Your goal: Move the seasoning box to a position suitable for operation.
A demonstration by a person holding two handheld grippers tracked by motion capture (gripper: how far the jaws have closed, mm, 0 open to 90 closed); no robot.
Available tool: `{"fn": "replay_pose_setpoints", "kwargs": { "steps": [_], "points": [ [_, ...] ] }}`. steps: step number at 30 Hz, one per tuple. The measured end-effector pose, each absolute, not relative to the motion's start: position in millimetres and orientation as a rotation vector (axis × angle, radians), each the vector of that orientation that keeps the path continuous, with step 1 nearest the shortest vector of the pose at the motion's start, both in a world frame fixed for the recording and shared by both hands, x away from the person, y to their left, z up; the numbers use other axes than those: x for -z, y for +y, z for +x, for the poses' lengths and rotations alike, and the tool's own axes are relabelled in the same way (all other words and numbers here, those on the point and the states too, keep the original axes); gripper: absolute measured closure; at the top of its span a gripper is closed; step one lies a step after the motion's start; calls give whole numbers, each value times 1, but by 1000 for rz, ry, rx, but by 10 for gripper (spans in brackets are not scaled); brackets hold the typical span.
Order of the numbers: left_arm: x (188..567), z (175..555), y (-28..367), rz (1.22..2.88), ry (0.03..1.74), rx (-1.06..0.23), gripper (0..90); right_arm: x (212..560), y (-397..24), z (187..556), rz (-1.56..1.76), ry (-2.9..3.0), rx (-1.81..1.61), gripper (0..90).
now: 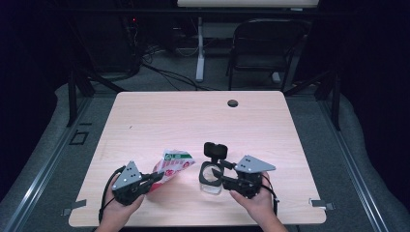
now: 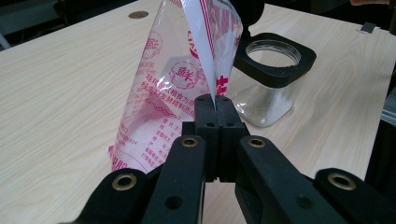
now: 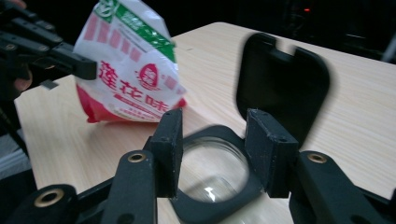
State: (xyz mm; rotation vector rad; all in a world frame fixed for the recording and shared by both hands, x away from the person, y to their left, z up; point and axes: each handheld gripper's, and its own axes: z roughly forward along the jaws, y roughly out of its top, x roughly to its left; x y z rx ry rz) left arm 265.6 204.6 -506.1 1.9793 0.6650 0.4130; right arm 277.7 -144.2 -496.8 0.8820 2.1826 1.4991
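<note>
Left fingers pinch the bag; right fingers spread over the jar, lid open, pouring not begun.

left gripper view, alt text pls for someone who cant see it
The left gripper, jaws shut, pinches the edge of a clear bag printed in red, held up over a light wood table. Behind the bag stands an open clear jar with a black collar.
</note>
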Motion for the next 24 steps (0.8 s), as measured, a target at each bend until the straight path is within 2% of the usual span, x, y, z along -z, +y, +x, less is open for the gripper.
{"fn": "replay_pose_setpoints", "kwargs": {
  "steps": [8, 15, 24],
  "points": [
    [508, 265, 207, 1995, 657, -403, 900, 498, -101, 300, 785, 2306, -1483, 600],
    [508, 264, 207, 2000, 657, -404, 900, 500, -90, 309, 799, 2342, -1501, 610],
    [511, 266, 203, 2013, 657, -408, 900, 500, -83, 311, 803, 2375, -1501, 695]
  ]
}}
